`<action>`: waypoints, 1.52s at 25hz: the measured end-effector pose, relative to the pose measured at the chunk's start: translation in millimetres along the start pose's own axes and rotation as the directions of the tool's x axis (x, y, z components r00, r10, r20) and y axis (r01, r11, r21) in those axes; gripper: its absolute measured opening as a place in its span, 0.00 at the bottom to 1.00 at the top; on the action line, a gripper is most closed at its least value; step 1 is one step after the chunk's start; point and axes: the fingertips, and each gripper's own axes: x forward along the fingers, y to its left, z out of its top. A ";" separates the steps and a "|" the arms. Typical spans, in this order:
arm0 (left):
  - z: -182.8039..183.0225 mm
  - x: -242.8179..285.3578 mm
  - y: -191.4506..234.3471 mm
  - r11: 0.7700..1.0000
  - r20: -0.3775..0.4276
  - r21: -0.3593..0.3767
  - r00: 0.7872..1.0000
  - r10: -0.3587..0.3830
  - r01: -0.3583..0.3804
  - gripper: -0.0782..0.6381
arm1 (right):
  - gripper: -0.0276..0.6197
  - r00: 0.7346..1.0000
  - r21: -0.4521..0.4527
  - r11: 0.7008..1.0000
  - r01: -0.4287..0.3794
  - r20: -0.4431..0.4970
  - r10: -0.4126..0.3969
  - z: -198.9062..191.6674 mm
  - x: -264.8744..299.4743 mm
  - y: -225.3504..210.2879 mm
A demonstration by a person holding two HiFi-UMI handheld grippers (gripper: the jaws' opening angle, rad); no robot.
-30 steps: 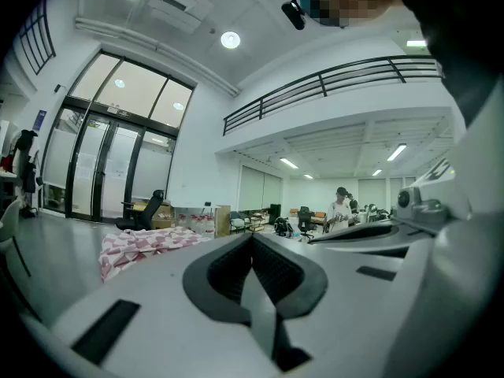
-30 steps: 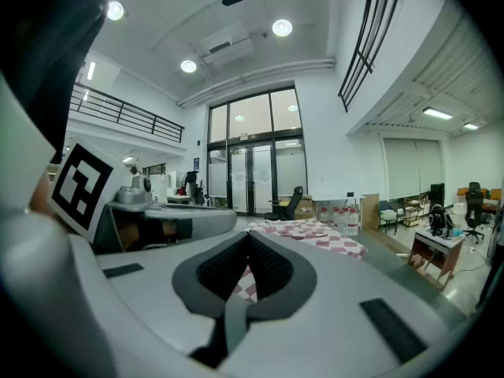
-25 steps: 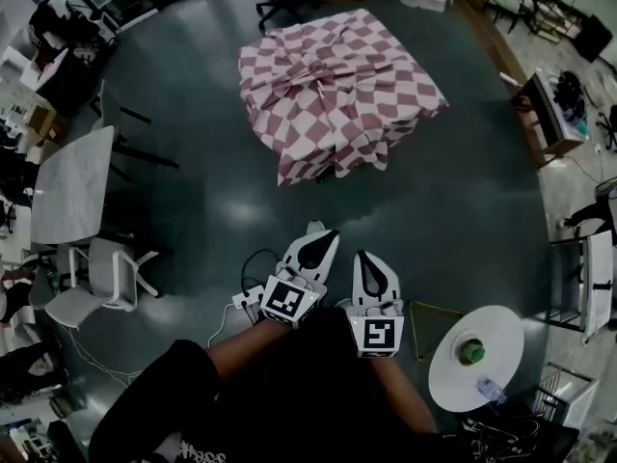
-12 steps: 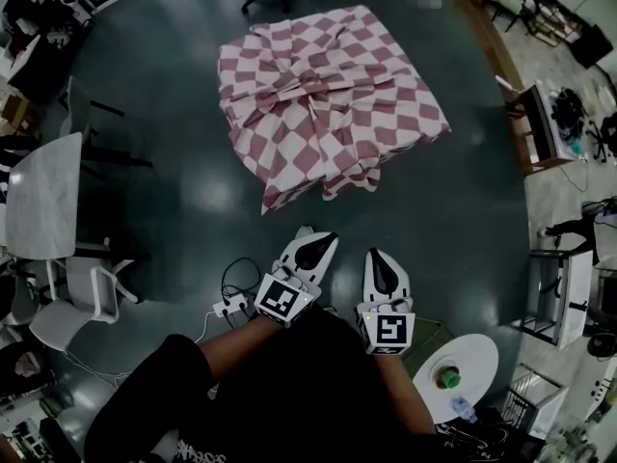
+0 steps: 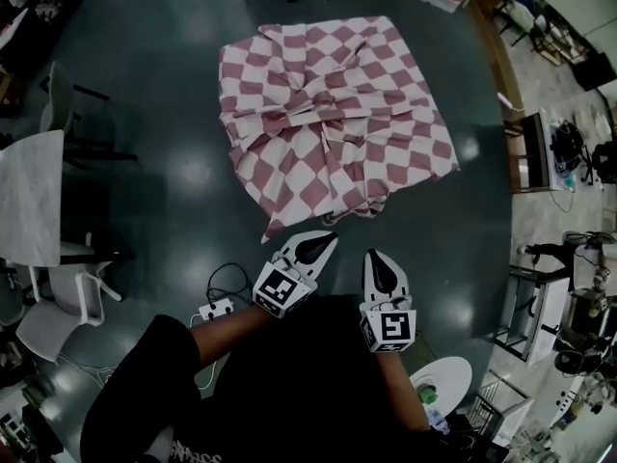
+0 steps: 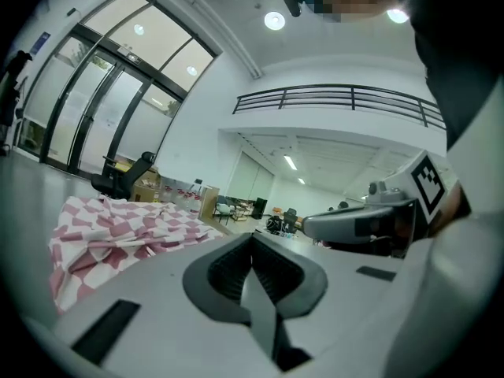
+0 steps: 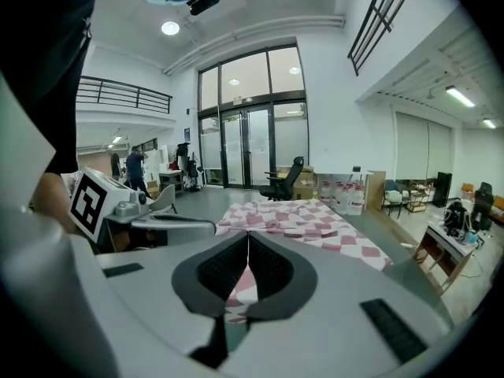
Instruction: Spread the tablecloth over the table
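Both the left gripper (image 5: 324, 241) and right gripper (image 5: 378, 260) are closed and empty. The bunched tablecloth (image 5: 333, 114) lies just ahead, its hanging corner nearer the left gripper.

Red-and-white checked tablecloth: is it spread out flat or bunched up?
Bunched up: the red-and-white checked tablecloth shows deep folds gathered toward its middle, with rumpled edges.
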 end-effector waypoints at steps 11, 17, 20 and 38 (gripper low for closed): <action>-2.6 11.4 75.3 0.990 -0.022 -0.032 0.990 0.137 -0.137 0.13 | 0.07 1.000 -0.028 1.000 -0.007 -0.027 0.007 25.8 65.8 -48.1; -3.6 23.8 108.9 0.968 -0.028 -0.024 0.968 0.248 -0.248 0.13 | 0.07 0.994 -0.114 0.990 -0.086 -0.077 0.077 20.2 104.0 -72.5; 1.6 31.4 138.3 0.928 -0.029 -0.031 0.929 0.369 -0.370 0.13 | 0.07 0.988 -0.129 0.981 -0.143 -0.083 0.133 24.3 128.1 -87.2; -121.7 117.5 198.9 0.809 -0.403 0.059 0.727 0.556 -0.585 0.13 | 0.07 0.848 -0.187 0.880 -0.437 -0.411 0.334 -97.6 253.8 -242.0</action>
